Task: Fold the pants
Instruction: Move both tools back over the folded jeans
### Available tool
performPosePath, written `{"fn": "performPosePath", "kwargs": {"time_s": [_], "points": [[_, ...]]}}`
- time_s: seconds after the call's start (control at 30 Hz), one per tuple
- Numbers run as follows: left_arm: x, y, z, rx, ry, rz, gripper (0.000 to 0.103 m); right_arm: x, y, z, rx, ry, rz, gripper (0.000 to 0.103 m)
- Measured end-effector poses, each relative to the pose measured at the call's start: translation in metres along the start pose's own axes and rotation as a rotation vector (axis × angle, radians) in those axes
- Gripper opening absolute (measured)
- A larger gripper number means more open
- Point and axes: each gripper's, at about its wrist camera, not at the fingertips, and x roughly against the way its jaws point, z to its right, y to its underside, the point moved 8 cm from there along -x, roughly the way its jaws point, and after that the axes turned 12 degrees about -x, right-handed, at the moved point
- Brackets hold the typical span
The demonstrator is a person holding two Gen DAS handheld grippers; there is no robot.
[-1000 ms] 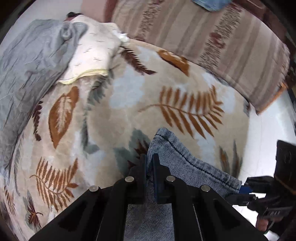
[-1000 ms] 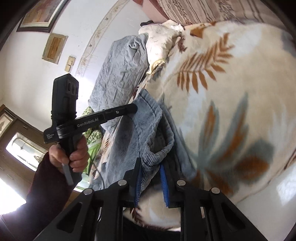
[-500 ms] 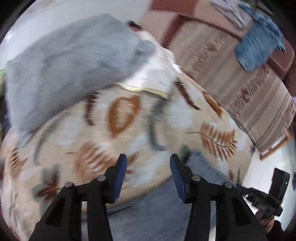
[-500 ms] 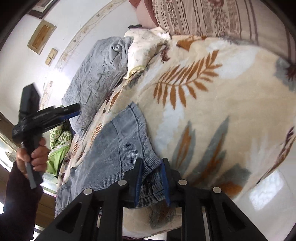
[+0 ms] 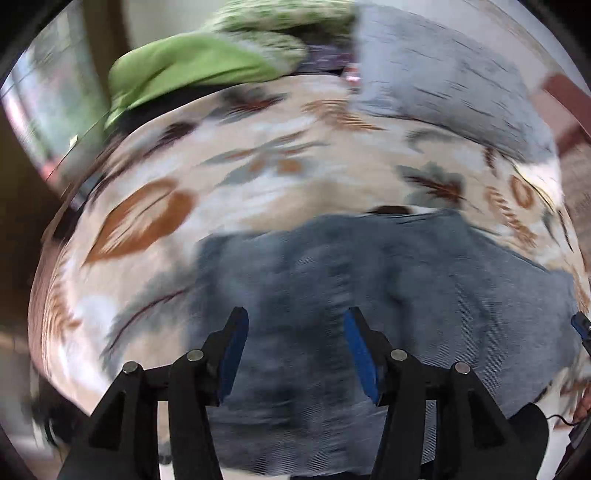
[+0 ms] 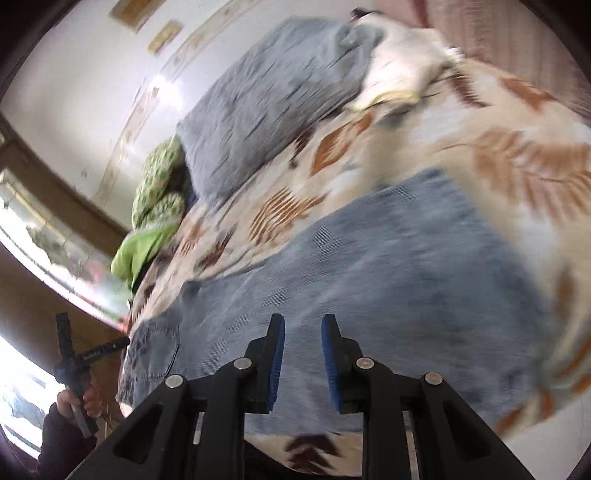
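Blue-grey denim pants lie flat on a leaf-patterned blanket. In the left wrist view my left gripper is wide open and empty just above the pants. In the right wrist view the pants spread across the blanket, with a back pocket at the left end. My right gripper is open and empty over the pants. The left gripper shows there at the far left, held in a hand. Both views are motion-blurred.
A grey quilt and a cream pillow lie at the bed's far side. Green cushions and a green cloth sit at the bed's end by a window. A striped cover is beyond.
Both grippers have let go of the pants and opened. The pants now lie flat on the blanket. The left gripper has swung away to the pants' other end.
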Motion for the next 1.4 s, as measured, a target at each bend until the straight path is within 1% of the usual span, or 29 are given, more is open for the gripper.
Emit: {"fn": "performPosePath", "kwargs": {"time_s": [0.07,0.13,0.2,0.27,0.33,0.4,0.43,0.47,0.5,0.53,0.57,0.6,0.67,0.7,0.77,0.8,0.87,0.9,0.93,0.97,1.07,1.13,1.2,1.23,1.3,1.33,1.37,1.4], "points": [[0.001,0.013,-0.028,0.076,-0.014,0.026,0.055,-0.028,0.006,-0.030,0.052,0.003,-0.052,0.023],[-0.004,0.020,-0.042,0.128,-0.005,0.031,0.055,-0.057,0.015,-0.059,0.119,0.021,-0.111,0.024],[-0.010,0.021,-0.047,0.135,-0.005,0.035,0.055,-0.081,0.025,-0.076,0.174,0.059,-0.152,0.024],[-0.017,0.022,-0.048,0.116,-0.016,0.036,0.055,-0.103,0.030,-0.088,0.202,0.096,-0.184,0.024],[-0.028,0.025,-0.046,0.082,-0.033,0.022,0.055,-0.122,0.030,-0.089,0.217,0.155,-0.194,0.025],[-0.035,0.029,-0.048,0.061,-0.051,-0.004,0.056,-0.136,0.025,-0.080,0.228,0.226,-0.193,0.025],[-0.039,0.034,-0.050,0.058,-0.054,-0.017,0.058,-0.138,0.021,-0.074,0.223,0.243,-0.192,0.025],[-0.042,0.037,-0.054,0.069,-0.046,-0.014,0.062,-0.140,0.015,-0.070,0.208,0.238,-0.181,0.025],[-0.042,0.041,-0.059,0.085,-0.038,-0.002,0.066,-0.140,0.009,-0.066,0.190,0.252,-0.164,0.025],[-0.042,0.044,-0.064,0.105,-0.033,0.002,0.068,-0.139,0.001,-0.063,0.182,0.298,-0.137,0.025],[-0.041,0.046,-0.065,0.119,-0.020,0.007,0.068,-0.138,-0.004,-0.062,0.178,0.333,-0.121,0.025],[-0.039,0.047,-0.067,0.133,-0.007,0.013,0.068,-0.138,-0.006,-0.064,0.157,0.332,-0.130,0.025],[-0.031,0.048,-0.069,0.175,0.026,0.027,0.066,-0.136,-0.006,-0.082,0.110,0.240,-0.155,0.026],[-0.026,0.047,-0.069,0.190,0.039,0.044,0.066,-0.135,-0.006,-0.096,0.139,0.219,-0.147,0.026],[-0.011,0.043,-0.065,0.200,0.066,0.090,0.066,-0.140,-0.002,-0.124,0.267,0.218,-0.140,0.026],[-0.005,0.039,-0.062,0.193,0.077,0.110,0.066,-0.147,0.001,-0.137,0.323,0.199,-0.159,0.031],[0.010,0.030,-0.050,0.149,0.088,0.155,0.066,-0.160,0.006,-0.156,0.387,0.162,-0.212,0.051],[0.015,0.027,-0.043,0.122,0.089,0.171,0.066,-0.165,0.007,-0.162,0.405,0.148,-0.228,0.069],[0.018,0.024,-0.036,0.091,0.096,0.180,0.066,-0.170,0.007,-0.169,0.424,0.123,-0.241,0.072],[0.020,0.022,-0.026,0.058,0.106,0.182,0.066,-0.176,0.007,-0.175,0.446,0.106,-0.261,0.072],[0.012,0.023,-0.005,-0.013,0.119,0.157,0.066,-0.184,0.016,-0.185,0.523,0.106,-0.299,0.072],[0.004,0.026,0.007,-0.045,0.124,0.133,0.066,-0.194,0.026,-0.189,0.589,0.128,-0.329,0.072],[-0.002,0.028,0.014,-0.065,0.130,0.121,0.066,-0.202,0.028,-0.190,0.648,0.157,-0.326,0.071],[-0.004,0.029,0.017,-0.074,0.134,0.119,0.066,-0.205,0.029,-0.190,0.659,0.150,-0.340,0.068],[-0.008,0.030,0.018,-0.090,0.116,0.115,0.066,-0.213,0.026,-0.185,0.667,0.167,-0.363,0.061],[-0.011,0.031,0.018,-0.090,0.111,0.108,0.066,-0.218,0.024,-0.182,0.665,0.172,-0.376,0.059],[-0.014,0.032,0.016,-0.082,0.113,0.096,0.066,-0.222,0.023,-0.180,0.659,0.162,-0.395,0.057],[-0.016,0.033,0.014,-0.068,0.123,0.089,0.066,-0.227,0.024,-0.180,0.657,0.156,-0.412,0.052]]}}
